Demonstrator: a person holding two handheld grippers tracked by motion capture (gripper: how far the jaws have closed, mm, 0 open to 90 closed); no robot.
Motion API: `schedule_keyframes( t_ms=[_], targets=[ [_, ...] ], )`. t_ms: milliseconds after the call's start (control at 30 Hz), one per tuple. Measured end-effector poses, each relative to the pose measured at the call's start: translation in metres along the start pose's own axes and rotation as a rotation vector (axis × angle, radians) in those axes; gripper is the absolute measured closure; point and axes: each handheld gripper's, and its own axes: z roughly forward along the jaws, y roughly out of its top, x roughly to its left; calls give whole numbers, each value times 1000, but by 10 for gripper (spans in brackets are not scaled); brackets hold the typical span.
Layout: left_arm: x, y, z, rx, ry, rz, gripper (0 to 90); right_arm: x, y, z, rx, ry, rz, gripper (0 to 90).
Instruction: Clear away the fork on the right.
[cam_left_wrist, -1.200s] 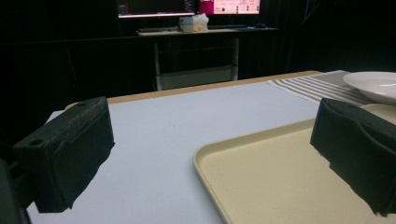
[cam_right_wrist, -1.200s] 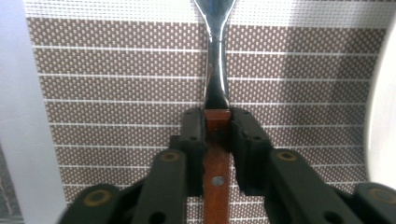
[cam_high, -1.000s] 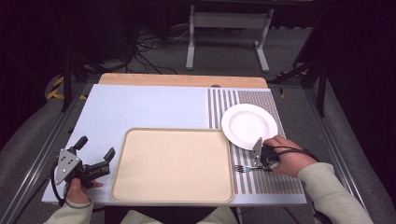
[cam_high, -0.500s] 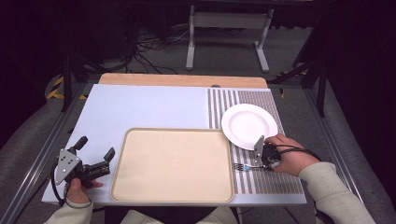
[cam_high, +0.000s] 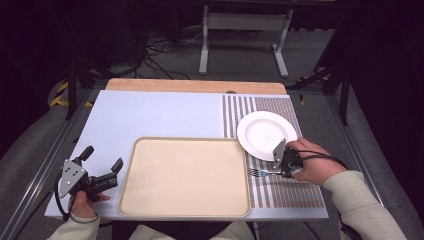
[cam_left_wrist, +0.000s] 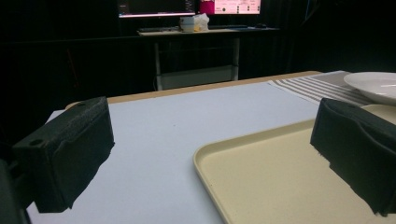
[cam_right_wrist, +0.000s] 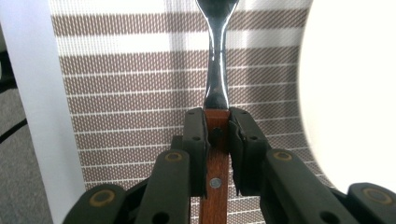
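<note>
The right gripper's (cam_right_wrist: 217, 135) fingers (cam_right_wrist: 195, 140) are clamped on the wooden handle of a fork (cam_right_wrist: 217, 70), held over the striped placemat (cam_right_wrist: 140, 93) just beside the white plate (cam_high: 267, 134). The left gripper (cam_high: 102, 167) rests wide open and empty on the surface (cam_high: 165, 115), beside the beige tray (cam_high: 185, 175).

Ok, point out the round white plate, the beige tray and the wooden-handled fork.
Round white plate (cam_high: 262, 132), high view, centre of the dish.
Beige rectangular tray (cam_high: 185, 176), high view, bare floor.
Wooden-handled metal fork (cam_right_wrist: 216, 74), right gripper view, shiny neck.
</note>
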Motion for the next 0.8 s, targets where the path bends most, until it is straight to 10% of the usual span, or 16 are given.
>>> schedule_keyframes(
  t_ms=[433,800],
  targets=[
    [0,0,0,-1,-1,1,0,-2,11,-25,-56,-41,42,778],
    [0,0,0,0,-1,3,0,-4,33,-30,-133,-39,175,779]
  ],
)
